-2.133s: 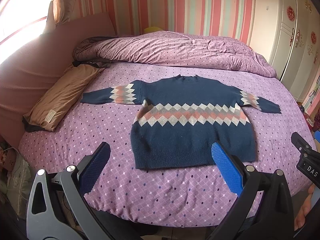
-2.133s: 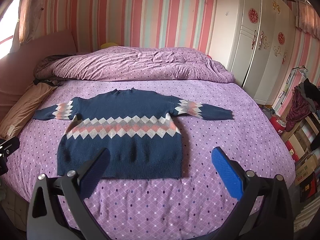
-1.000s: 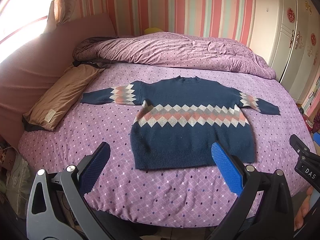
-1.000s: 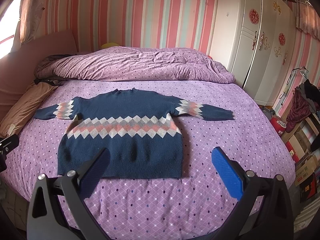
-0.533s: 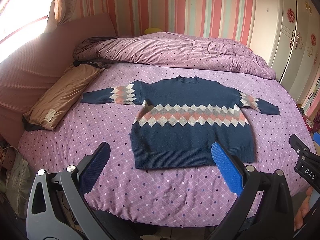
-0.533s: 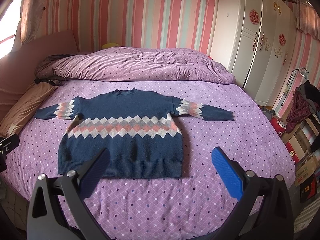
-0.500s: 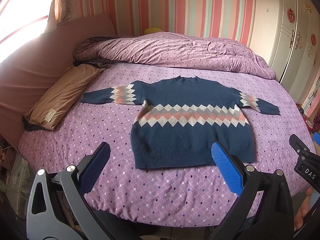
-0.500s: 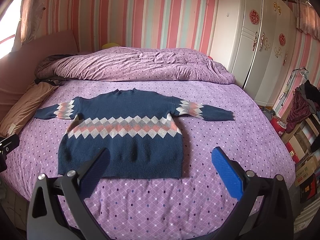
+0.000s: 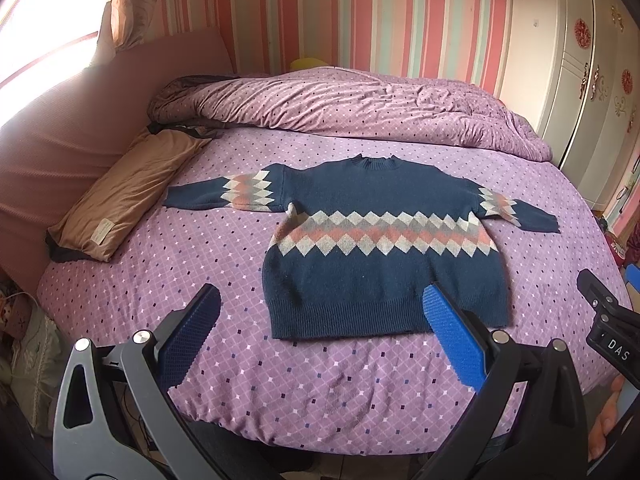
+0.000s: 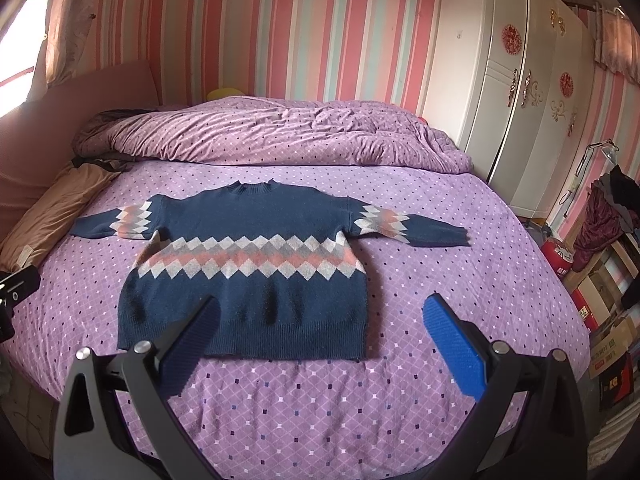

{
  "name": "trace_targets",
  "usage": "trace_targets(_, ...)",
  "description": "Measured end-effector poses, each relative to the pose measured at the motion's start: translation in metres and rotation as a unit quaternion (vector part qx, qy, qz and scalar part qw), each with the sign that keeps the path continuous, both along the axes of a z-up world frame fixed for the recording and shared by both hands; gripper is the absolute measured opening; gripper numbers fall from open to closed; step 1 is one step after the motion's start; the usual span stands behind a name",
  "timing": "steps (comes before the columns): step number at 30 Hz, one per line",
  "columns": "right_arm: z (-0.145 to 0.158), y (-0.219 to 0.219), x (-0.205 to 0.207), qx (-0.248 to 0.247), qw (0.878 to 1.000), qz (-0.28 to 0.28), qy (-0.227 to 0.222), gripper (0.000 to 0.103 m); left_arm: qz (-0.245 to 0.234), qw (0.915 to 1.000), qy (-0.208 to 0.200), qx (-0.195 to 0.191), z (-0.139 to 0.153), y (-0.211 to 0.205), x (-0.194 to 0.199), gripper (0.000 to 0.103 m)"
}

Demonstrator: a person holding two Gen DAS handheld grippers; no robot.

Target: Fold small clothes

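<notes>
Sweater [image 9: 384, 256], navy with a diamond band in white, grey and pink, lies flat and unfolded mid-bed [image 9: 224, 252], both sleeves spread, collar toward 12 o'clock. Rumpled quilt [image 9: 360, 112] heaped beyond the collar; tan pillow [image 9: 124, 196] at 9 o'clock of it. Left gripper [image 9: 320, 336] hovers off the hem at 6 o'clock, jaws spread wide, empty. Right gripper [image 10: 320, 340] alongside, likewise spread and holding nothing. White wardrobe [image 10: 516, 80] at 2 o'clock.

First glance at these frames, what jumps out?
The navy sweater with its diamond band, spread flat with sleeves out at mid-bed on the purple dotted bedspread. Behind it lies a rumpled matching duvet; both grippers, left and right, hover empty near its hem, jaws wide.
</notes>
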State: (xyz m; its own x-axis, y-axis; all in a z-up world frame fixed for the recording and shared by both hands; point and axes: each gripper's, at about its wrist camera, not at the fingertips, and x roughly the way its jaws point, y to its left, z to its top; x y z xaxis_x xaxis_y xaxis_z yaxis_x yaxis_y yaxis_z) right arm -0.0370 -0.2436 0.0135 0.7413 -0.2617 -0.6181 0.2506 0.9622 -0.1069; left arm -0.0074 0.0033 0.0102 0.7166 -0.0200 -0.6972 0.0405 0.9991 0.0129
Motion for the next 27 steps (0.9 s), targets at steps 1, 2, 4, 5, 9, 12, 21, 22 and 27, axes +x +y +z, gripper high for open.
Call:
trace_targets(1, 0.000, 0.000, 0.000, 0.000, 1.000, 0.000, 0.000, 0.102, 0.000, 1.0000, 0.000, 0.000, 0.000, 0.000, 0.000, 0.100)
trace_targets(2, 0.001, 0.000, 0.001, -0.001, 1.000, -0.001, 0.000, 0.102, -0.001, 1.0000, 0.000, -0.001, 0.001, 0.000, 0.000, 0.100)
trace_targets(4, 0.001, 0.001, 0.000, -0.001, 1.000, 0.000, 0.000, 0.102, 0.000, 1.0000, 0.000, 0.000, 0.001, 0.001, 0.000, 0.100)
trace_targets(5, 0.000, 0.001, 0.000, -0.001, 1.000, -0.001, -0.001, 0.102, 0.001, 1.0000, -0.001, 0.001, 0.001, 0.001, 0.000, 0.100)
trace_targets(9, 0.001, 0.002, 0.002, -0.002, 1.000, -0.001, 0.000, 0.102, 0.003, 1.0000, 0.003, 0.002, -0.001, 0.001, 0.007, 0.100)
trace_targets(12, 0.002, -0.001, 0.006, 0.001, 1.000, -0.001, 0.001, 0.102, 0.002, 1.0000, 0.006, 0.004, -0.006, -0.003, 0.016, 0.100)
trace_targets(21, -0.024, -0.034, 0.052, 0.004, 1.000, -0.016, 0.018, 0.102, -0.016, 0.9994, 0.021, 0.023, -0.033, -0.033, 0.063, 0.100)
trace_targets(22, -0.028, -0.040, 0.060, 0.005, 1.000, -0.020, 0.022, 0.102, -0.021, 0.9992, 0.023, 0.025, -0.037, -0.039, 0.074, 0.100)
trace_targets(27, -0.048, -0.068, 0.104, 0.003, 0.999, -0.037, 0.033, 0.102, -0.043, 0.9986, 0.022, 0.023, -0.052, -0.067, 0.114, 0.100)
